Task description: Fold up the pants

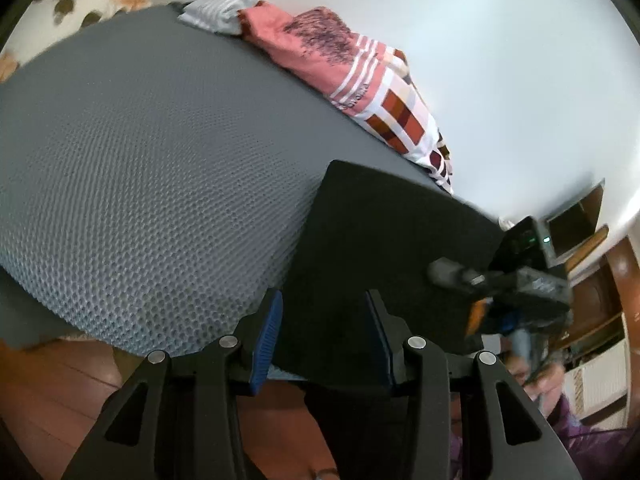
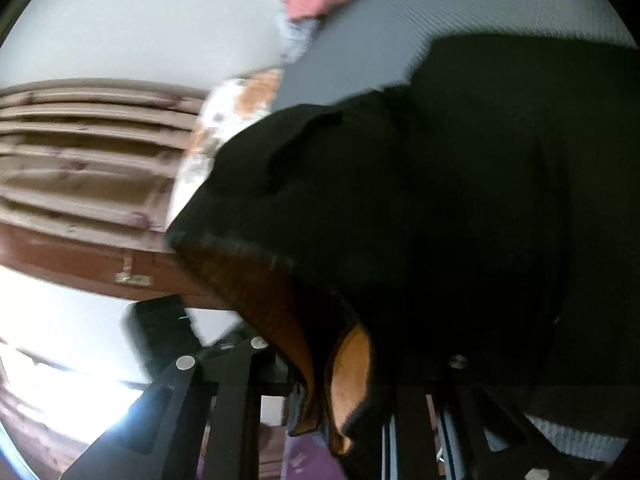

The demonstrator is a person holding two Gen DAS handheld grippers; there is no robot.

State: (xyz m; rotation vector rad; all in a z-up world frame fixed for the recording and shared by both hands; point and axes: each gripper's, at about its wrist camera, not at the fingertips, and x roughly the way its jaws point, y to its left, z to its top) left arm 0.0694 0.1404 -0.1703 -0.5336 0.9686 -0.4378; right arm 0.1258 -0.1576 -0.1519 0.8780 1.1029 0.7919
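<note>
One pair of black pants lies on the grey honeycomb-textured bed, a flat folded panel toward four o'clock in the left wrist view, its near edge hanging over the side of the bed.

The left gripper stands with its jaws partly open, two blue pads showing; the black cloth lies between them, but neither pad presses on it.

The right gripper shows at three o'clock in the same view, blurred. In its own view the right gripper is half buried in cloth: a bunched edge of the pants, showing a brown lining, droops over its narrowly set jaws. Whether those jaws pinch the cloth cannot be told.

At twelve o'clock on the bed lie three other cloths in a row: one grey striped cloth, one pink garment with white stripes, and one checked red-and-white piece.
</note>
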